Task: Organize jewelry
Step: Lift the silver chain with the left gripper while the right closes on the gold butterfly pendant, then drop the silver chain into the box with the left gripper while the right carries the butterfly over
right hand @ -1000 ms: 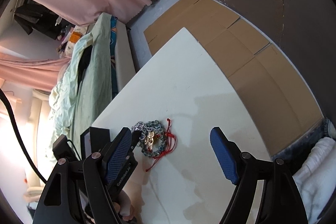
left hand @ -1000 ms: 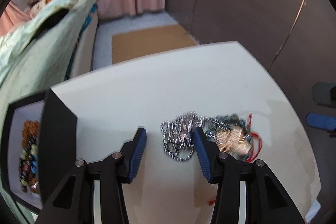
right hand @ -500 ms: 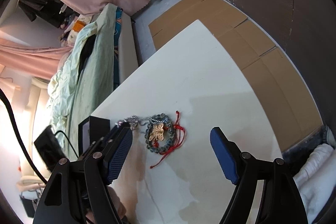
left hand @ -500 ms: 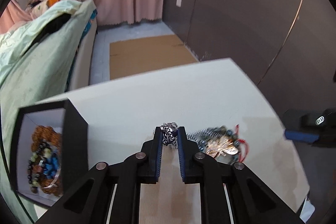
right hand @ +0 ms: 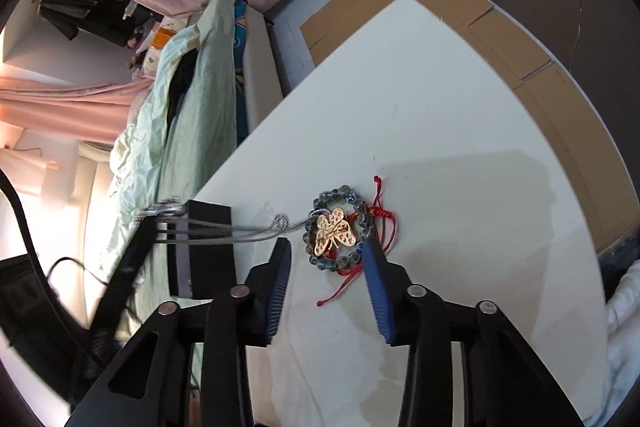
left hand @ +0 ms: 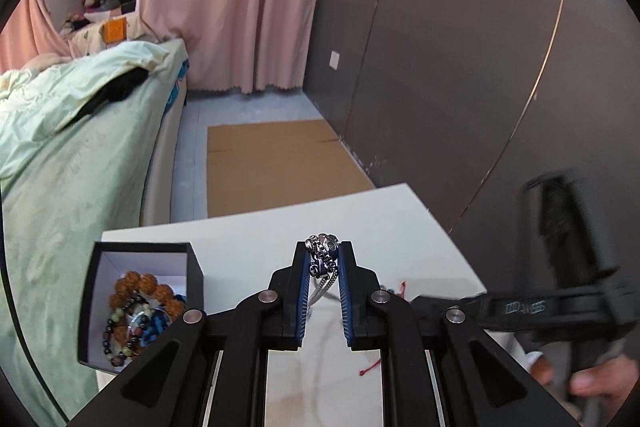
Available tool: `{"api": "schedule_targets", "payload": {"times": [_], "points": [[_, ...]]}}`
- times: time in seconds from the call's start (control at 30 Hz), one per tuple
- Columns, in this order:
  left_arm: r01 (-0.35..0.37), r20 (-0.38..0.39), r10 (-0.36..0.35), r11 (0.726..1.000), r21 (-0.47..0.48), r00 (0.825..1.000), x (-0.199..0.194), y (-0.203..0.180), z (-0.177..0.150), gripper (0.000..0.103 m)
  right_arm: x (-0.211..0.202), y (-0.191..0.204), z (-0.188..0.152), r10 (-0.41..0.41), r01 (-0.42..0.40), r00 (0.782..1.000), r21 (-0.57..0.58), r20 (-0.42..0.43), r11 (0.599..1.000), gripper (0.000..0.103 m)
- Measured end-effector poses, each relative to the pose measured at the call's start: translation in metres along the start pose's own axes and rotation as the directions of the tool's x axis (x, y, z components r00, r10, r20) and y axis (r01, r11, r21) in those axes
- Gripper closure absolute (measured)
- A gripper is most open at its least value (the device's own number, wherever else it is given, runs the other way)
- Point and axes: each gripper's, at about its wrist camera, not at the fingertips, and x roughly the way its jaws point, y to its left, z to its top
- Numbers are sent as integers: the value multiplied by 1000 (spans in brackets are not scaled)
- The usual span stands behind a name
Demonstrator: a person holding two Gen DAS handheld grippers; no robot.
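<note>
Silver chain [left hand: 323, 255]: pinched at left gripper [left hand: 324, 254] fingertips, strands trailing to the table [right hand: 460, 131]
Right gripper [right hand: 326, 253]: fingers spread, straddling the bead bracelet [right hand: 340, 231]
Butterfly charm [right hand: 334, 230]: on bracelet
Black box [left hand: 142, 301]: holds beaded bracelets, left of chain

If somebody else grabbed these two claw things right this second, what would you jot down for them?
Left claw: shut on the silver chain, lifted; its strands run taut back to the pile.
Right claw: open, fingers either side of the bead bracelet with the gold butterfly and red cord, all on the white table.
Black box at the left already holds several bead bracelets.
Left to do: free the chain, box it, then the rest.
</note>
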Motion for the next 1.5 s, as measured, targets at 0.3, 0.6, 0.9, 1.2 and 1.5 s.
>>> {"api": "schedule_targets", "payload": {"times": [0.3,0.6,0.9,1.2,1.5], "points": [[25,88,-22,999,-38,996,-39,14,17,89,24,15,2,-61,59,998,-47,-28,997,65],[53,170,-38,995,-82,985,-70,28,32,89,31,20,7,-140,139,990,-77,-6,987,65],[58,191,-34,991,-118,981,-80,44,35,89,41,40,4,-285,288,958,-182,41,940,64],[51,202,-21,988,-146,979,-86,55,35,89,50,61,-5,-429,442,897,-270,107,856,56],[37,197,-6,987,-157,980,-92,60,32,89,22,45,0,-339,352,935,-169,102,921,87]]}}
